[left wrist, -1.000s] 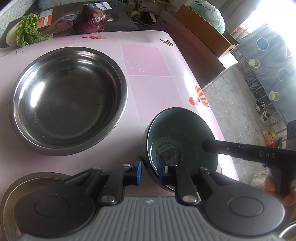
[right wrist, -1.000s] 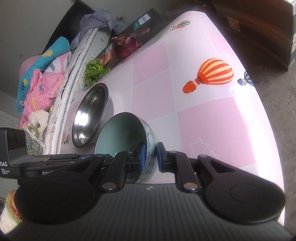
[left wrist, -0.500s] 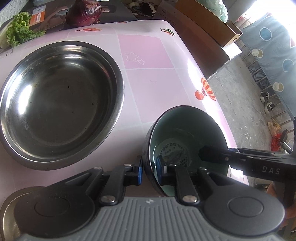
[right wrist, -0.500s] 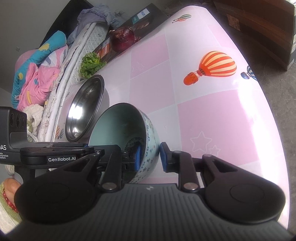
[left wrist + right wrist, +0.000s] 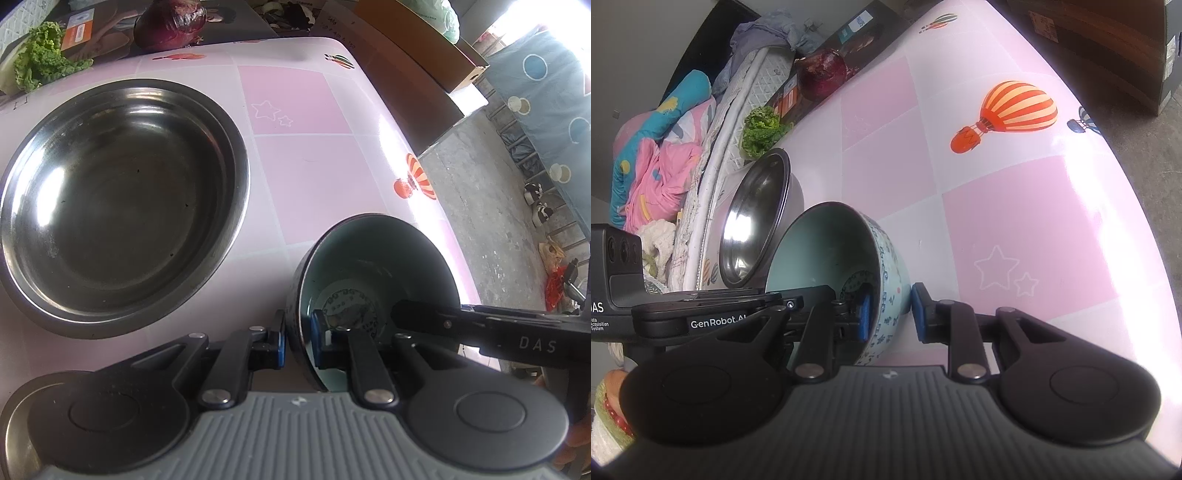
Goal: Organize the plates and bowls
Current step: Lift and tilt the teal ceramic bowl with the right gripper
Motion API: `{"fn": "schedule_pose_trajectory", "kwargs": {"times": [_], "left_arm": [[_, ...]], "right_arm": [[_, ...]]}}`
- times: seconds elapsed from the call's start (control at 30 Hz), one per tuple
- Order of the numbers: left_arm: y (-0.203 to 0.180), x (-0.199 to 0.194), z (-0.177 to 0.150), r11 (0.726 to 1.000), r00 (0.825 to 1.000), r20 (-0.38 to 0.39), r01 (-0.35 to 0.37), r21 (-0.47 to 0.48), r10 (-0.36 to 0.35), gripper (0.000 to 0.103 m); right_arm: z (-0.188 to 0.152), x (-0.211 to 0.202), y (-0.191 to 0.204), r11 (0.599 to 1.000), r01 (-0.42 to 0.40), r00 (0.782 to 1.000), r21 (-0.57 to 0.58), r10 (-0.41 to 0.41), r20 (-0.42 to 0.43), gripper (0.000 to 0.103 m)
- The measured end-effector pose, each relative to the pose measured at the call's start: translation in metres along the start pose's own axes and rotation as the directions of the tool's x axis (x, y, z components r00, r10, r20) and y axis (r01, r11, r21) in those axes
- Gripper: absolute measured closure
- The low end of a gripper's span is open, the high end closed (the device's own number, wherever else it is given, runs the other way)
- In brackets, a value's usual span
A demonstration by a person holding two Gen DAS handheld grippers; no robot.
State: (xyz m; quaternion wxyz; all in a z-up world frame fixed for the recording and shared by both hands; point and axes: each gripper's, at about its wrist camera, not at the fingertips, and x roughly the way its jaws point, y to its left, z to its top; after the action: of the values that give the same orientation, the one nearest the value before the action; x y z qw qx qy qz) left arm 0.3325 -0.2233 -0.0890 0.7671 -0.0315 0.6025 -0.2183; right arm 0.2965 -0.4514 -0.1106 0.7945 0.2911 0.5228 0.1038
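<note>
A pale blue ceramic bowl (image 5: 376, 273) with a dark pattern is held tilted above the pink table. My left gripper (image 5: 297, 341) is shut on its near rim, one pad inside and one outside. My right gripper (image 5: 892, 314) straddles the opposite rim of the same bowl (image 5: 827, 251) with its jaws parted; its outer pad (image 5: 919, 314) stands just off the wall. The right gripper's finger (image 5: 436, 321) reaches into the bowl in the left wrist view. A large steel bowl (image 5: 114, 199) sits on the table to the left, also in the right wrist view (image 5: 757, 221).
A steel plate rim (image 5: 14, 424) shows at the lower left. Lettuce (image 5: 40, 62) and a red cabbage (image 5: 170, 22) lie by a dark box at the far edge. The table's right edge (image 5: 424, 155) drops to a concrete floor with cardboard boxes (image 5: 417, 62).
My right gripper's jaws have opened off the bowl's rim, from shut to parted. The left gripper keeps its hold and has carried the bowl a little toward the steel bowl.
</note>
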Motion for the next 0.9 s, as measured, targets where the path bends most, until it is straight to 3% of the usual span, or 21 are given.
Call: {"fn": "schedule_pose_trajectory", "kwargs": {"times": [0.9], "left_arm": [[0.0033, -0.0077, -0.0005, 1.000, 1.000, 0.019, 0.010, -0.015, -0.010, 0.089]], "right_arm": [[0.0022, -0.0074, 0.0049, 1.000, 0.009, 1.000, 0.002, -0.009, 0.009, 0.082]]}}
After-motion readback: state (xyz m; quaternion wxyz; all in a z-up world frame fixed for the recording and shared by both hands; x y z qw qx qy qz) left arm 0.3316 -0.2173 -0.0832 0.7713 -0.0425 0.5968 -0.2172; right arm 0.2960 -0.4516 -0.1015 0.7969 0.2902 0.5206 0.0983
